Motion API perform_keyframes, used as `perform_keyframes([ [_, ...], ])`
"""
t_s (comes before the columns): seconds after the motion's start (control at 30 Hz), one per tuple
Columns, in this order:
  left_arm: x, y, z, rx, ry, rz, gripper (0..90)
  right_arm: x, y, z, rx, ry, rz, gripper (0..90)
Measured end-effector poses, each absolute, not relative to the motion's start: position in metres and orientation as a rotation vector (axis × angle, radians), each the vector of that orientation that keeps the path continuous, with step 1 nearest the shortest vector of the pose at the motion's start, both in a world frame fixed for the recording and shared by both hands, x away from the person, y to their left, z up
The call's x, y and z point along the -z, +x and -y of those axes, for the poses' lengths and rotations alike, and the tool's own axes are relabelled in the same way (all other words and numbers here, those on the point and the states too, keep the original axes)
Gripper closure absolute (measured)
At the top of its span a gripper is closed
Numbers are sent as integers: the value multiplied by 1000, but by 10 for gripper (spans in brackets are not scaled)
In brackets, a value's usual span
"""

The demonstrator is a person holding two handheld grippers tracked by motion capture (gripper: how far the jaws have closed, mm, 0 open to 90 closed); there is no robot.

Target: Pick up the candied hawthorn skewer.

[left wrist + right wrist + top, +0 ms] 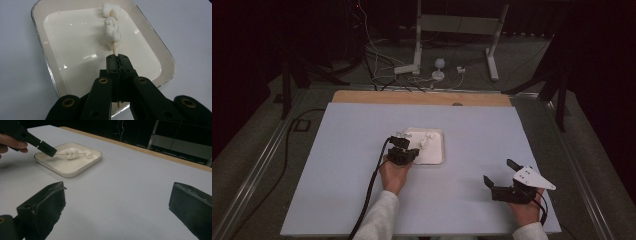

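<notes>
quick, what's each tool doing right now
Left tool: closed on the stick of the marshmallow skewer, held over the white tray.
Right tool: open, holding nothing, over the table.

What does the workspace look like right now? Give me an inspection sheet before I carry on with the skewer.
Surface: pale table top with a wooden strip along the far edge.
Job's things: marshmallow skewer held over the cream tray, stick end in the jaws; whether it touches the tray floor cannot be told.
Clutter: nothing seen on the table.
Grippers: left gripper shut on the stick; right gripper open, apart from the tray at the near right.
Cables: black cable trails from the left gripper toward the near edge.
Surroundings: white frame legs and loose wires on the dark floor beyond.
</notes>
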State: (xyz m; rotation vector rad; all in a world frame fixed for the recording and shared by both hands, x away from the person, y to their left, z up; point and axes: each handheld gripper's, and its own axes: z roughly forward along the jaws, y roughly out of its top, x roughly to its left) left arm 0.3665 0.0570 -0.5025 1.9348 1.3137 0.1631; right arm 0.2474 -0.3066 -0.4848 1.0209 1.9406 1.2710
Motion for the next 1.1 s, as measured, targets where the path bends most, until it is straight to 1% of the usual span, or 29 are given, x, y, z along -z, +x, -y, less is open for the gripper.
perform_keyframes([
  [0.27,506,359,-60,-149,1987,-1316,900,485,247,306,-1270,1020,-1940,9],
  [0.43,512,362,-60,-112,2006,-1338,888,485,248,306,-1266,1021,-1941,9],
  [0.67,511,362,-62,-115,1984,-1341,900,485,247,307,-1272,1028,-1935,9],
  [1.1,495,346,-81,-153,1903,-1276,900,484,248,307,-1310,1054,-1936,9],
])
